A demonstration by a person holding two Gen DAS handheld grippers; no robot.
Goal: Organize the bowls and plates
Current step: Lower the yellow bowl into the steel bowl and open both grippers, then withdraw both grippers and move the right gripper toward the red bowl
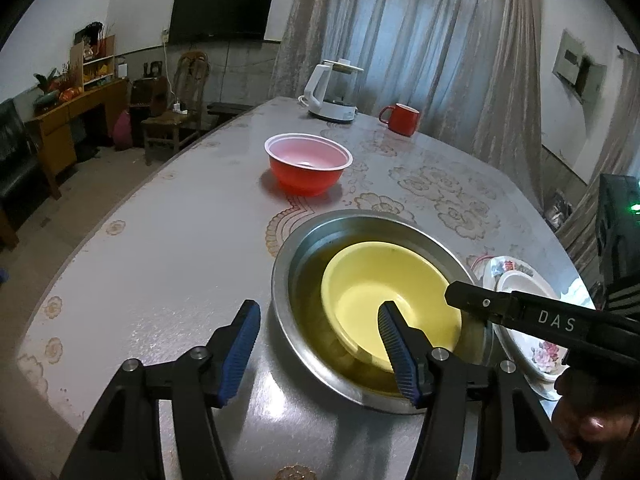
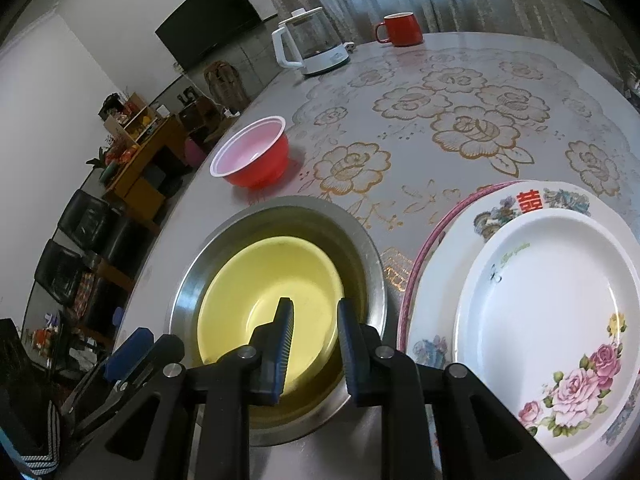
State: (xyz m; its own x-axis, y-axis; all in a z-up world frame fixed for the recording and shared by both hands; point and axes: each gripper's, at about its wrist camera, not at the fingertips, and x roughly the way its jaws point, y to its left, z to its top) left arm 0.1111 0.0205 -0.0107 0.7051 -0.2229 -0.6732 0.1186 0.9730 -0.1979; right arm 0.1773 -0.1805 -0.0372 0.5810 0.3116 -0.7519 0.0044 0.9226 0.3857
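Note:
A yellow bowl [image 1: 384, 292] [image 2: 256, 292] sits inside a steel bowl [image 1: 296, 264] [image 2: 360, 240] near the table's front. A red bowl [image 1: 306, 168] [image 2: 256, 160] stands alone farther back. A stack of floral plates [image 2: 540, 280] [image 1: 532, 344] lies right of the steel bowl. My left gripper [image 1: 320, 348] is open, its right finger over the yellow bowl and its left finger outside the steel bowl. My right gripper [image 2: 314, 344] is partly open astride the yellow bowl's near right rim, not clamping it.
A white electric kettle [image 1: 332, 92] [image 2: 308, 44] and a red mug [image 1: 402, 118] [image 2: 400, 28] stand at the far side of the round table [image 1: 160, 240] [image 2: 440, 120]. Chairs and a wooden sideboard stand beyond the table's left edge.

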